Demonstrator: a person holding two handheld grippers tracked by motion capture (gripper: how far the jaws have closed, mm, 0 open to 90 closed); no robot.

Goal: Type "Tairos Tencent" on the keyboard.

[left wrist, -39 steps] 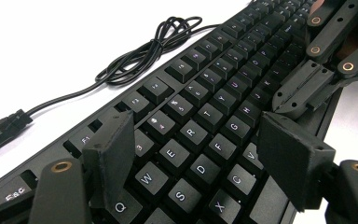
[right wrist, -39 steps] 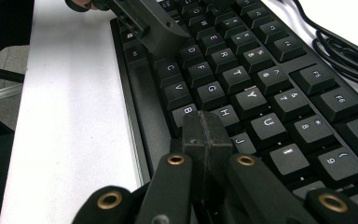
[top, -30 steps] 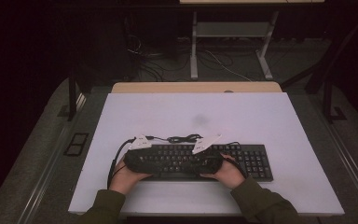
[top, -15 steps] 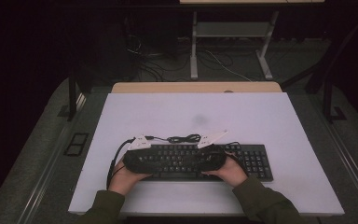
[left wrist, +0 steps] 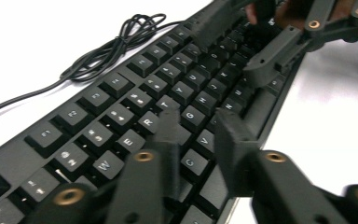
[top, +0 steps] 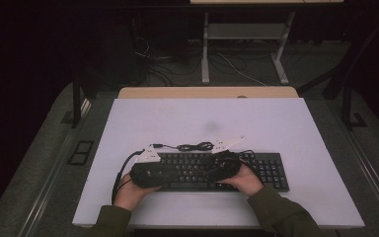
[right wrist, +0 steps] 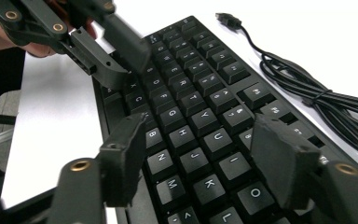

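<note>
A black keyboard lies across the near part of the white table. Both grippers hover low over its keys, one in each hand, pointing toward each other. My left gripper is over the left half; in the left gripper view its jaws stand a narrow gap apart above the F, G and V keys, holding nothing. My right gripper is over the middle; in the right gripper view its jaws are spread wide above the H, J and U keys, with nothing held.
The keyboard's black cable lies bundled on the table just behind it, with its USB plug loose. A wooden desk edge borders the far side. Dark floor with cables and table legs lies beyond.
The right gripper has shifted slightly up and to the right over the keys. The left hand and the keyboard have stayed put.
</note>
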